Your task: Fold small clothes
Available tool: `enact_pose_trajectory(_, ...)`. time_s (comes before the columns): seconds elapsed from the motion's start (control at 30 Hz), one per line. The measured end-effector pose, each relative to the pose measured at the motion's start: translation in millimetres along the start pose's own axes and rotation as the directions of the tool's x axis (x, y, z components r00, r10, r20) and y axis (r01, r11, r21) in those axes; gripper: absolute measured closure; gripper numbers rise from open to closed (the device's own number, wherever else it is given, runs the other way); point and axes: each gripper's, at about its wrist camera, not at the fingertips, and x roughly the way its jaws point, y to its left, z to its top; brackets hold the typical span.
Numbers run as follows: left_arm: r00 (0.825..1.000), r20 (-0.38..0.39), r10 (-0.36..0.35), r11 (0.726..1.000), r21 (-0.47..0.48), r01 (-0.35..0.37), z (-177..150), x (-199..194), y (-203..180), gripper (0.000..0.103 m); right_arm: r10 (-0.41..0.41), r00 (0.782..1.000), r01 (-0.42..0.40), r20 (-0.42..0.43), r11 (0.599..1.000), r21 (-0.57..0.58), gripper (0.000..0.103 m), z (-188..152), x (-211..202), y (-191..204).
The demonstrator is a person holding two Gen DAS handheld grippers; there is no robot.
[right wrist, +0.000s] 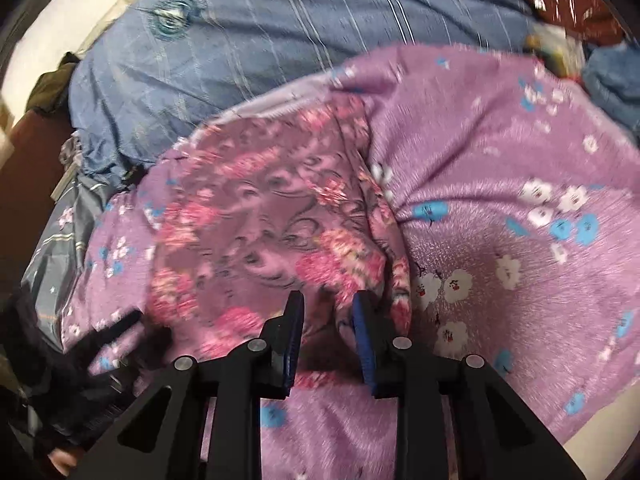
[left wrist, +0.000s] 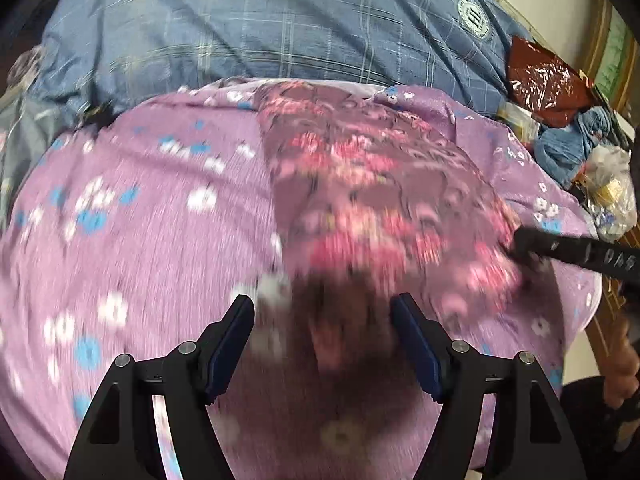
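A small mauve garment with pink flower print (left wrist: 372, 184) lies spread on a purple flowered bedsheet (left wrist: 140, 208). My left gripper (left wrist: 322, 312) is open, just above the garment's near edge, which is blurred. The right gripper's finger (left wrist: 576, 252) reaches in at the garment's right edge. In the right wrist view the garment (right wrist: 260, 216) lies ahead and left. My right gripper (right wrist: 328, 312) is part open, with the garment's near right edge between its pads, not clamped. The left gripper (right wrist: 108, 332) shows blurred at the garment's left corner.
A blue checked quilt (left wrist: 260, 28) lies bunched behind the garment. A dark red plastic bag (left wrist: 540, 76), blue cloth (left wrist: 572, 144) and clear bags (left wrist: 612, 192) sit at the far right. The sheet's edge (right wrist: 592, 428) drops off at the lower right.
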Motion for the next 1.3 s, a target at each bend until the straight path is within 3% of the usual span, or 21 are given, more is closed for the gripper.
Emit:
enact_pose_trajectory(0.17,0.993,0.118,0.017,1.0,0.012,-0.018,-12,-66,-7,0.031,-0.043,0.993,0.053,0.108,0.995,-0.085,0.074,-12,-48,24)
enact_pose_trajectory(0.37,0.966,0.252,0.061,0.996,0.047,-0.076,-26,-147,-26,0.031,-0.102,0.961,0.144,0.256,0.979,-0.148,0.069,-19,-103,49)
enact_pose_trajectory(0.6,0.948,0.309,0.074,0.992,0.076,-0.102,-49,-205,-50,0.03,-0.129,0.922,0.21,0.364,0.959,-0.191,0.063,-32,-150,70)
enact_pose_trajectory(0.9,0.943,0.325,0.075,0.987,0.11,-0.117,-66,-234,-62,0.03,-0.135,0.904,0.24,0.405,0.945,-0.223,0.061,-46,-173,82)
enact_pose_trajectory(1.3,0.952,0.297,0.077,0.988,0.105,-0.112,-49,-215,-52,0.03,-0.152,0.905,0.255,0.397,0.942,-0.22,0.061,-39,-157,82)
